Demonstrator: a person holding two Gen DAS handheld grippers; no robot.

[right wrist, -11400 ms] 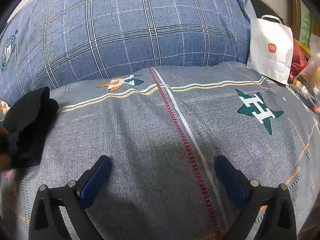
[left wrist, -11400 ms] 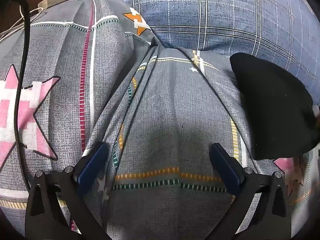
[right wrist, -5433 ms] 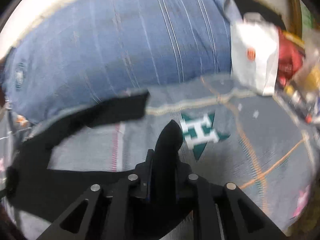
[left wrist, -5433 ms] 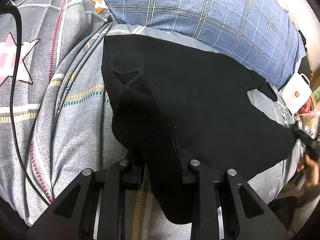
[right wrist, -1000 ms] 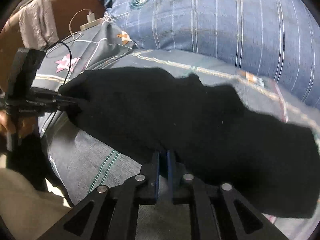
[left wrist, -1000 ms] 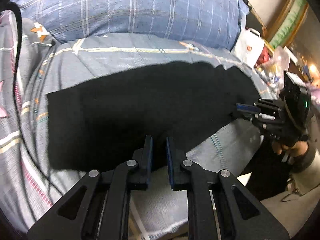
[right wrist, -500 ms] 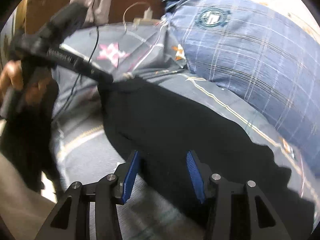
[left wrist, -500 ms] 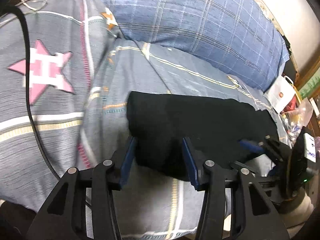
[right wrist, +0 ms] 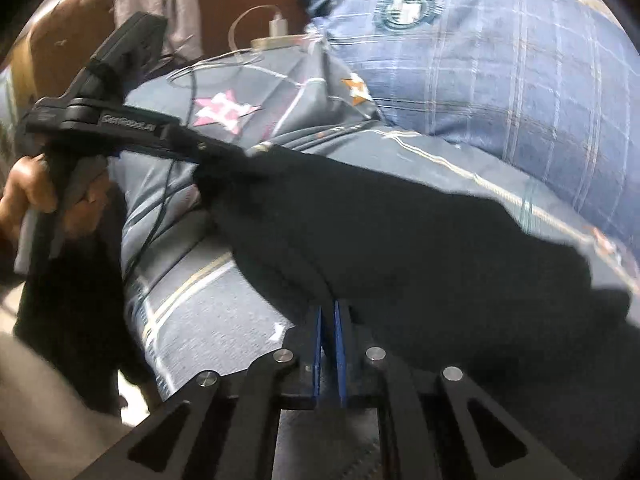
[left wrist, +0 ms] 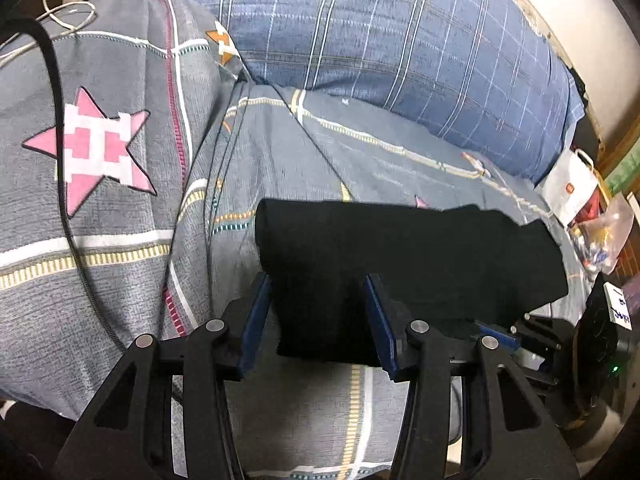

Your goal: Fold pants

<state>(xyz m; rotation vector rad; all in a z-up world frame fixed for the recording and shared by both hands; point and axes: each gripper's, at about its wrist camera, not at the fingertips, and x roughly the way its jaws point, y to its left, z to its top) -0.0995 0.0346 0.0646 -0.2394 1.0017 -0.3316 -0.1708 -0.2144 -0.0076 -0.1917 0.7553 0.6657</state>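
A bed covered in a grey patterned sheet (left wrist: 280, 152) was shown, with pink and orange star prints on it, and a big blue plaid pillow (left wrist: 400, 36) was propped along the far edge, pretty much the whole back side. A black cable (left wrist: 64, 184) was draped across the left part of the sheet, and a white charger cord (right wrist: 256, 20) was seen near the far-left corner by a brown headboard. A white paper bag (left wrist: 568, 188) and some clutter in clear plastic were crammed in at the bed's right edge, so that side looked tight. The black pants (left wrist: 400, 264) were laid in a folded band along the near edge of the bed, running left to right. The left gripper (left wrist: 318, 320) was held with its blue pads spread wide, straddling the left end of the pants without pinching it. The right gripper (right wrist: 328, 344) was seen with its pads pressed almost together at the near hem toward the right end; whether fabric was actually caught between them couldn't be made out, the view being kinda blurry. Bare sheet was left open between the pants and the pillow, and also toward the left corner.
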